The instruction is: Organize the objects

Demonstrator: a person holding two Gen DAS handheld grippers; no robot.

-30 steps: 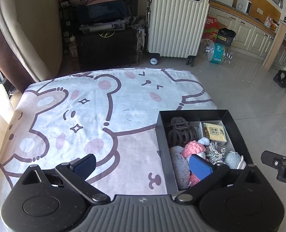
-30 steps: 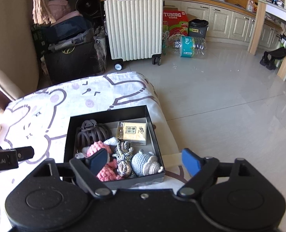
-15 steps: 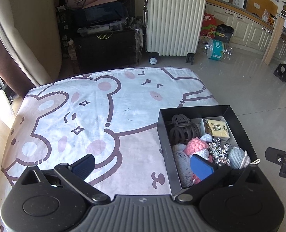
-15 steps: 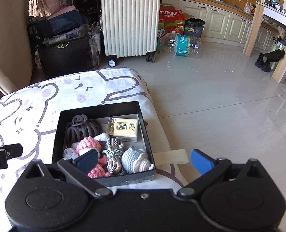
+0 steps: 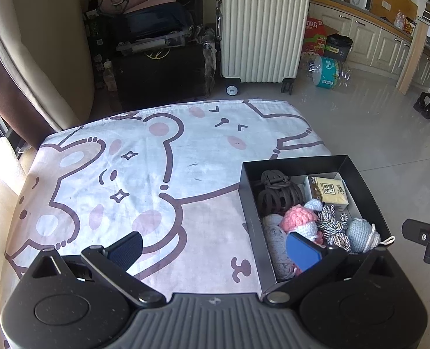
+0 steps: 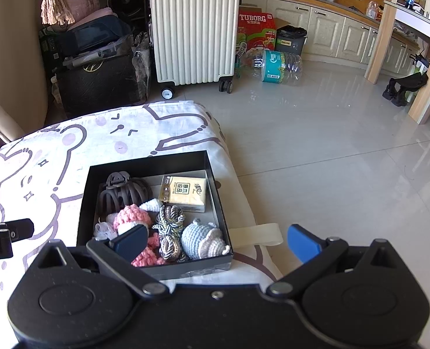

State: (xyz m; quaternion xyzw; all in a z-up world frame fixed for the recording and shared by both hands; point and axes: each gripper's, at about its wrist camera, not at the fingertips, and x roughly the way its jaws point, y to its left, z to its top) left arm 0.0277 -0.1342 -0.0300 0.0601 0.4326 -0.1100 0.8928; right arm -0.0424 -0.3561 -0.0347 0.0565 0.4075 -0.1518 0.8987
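Resting on a cartoon-bear blanket (image 5: 156, 180), near its right edge, is a black box (image 6: 145, 163), open-topped. Contents, right wrist view: dark hair claw (image 6: 123, 192) at back left; tan packet w/ QR code (image 6: 185, 192) at back right; pink crochet item (image 6: 132, 218) at centre left; twisted striped cord (image 6: 169, 229) at centre; grey-blue crochet item (image 6: 198, 240) at front right. Items are packed close, several touching.

Left gripper (image 5: 215, 247): spread wide, nothing between jaws. One pad is over the blanket, the other over the box's near left corner; contact w/ contents cannot be told.

Right gripper (image 6: 215, 237): jaws have just been opening and now stand fully spread, nothing pinched. Left pad is over the box's front part, right pad past the blanket edge, over floor (image 6: 331, 160).

Bkgd: white ribbed suitcase (image 6: 194, 29), upright on the floor beyond the blanket; plastic water bottle (image 6: 276, 65) lying on its side to the right of it.
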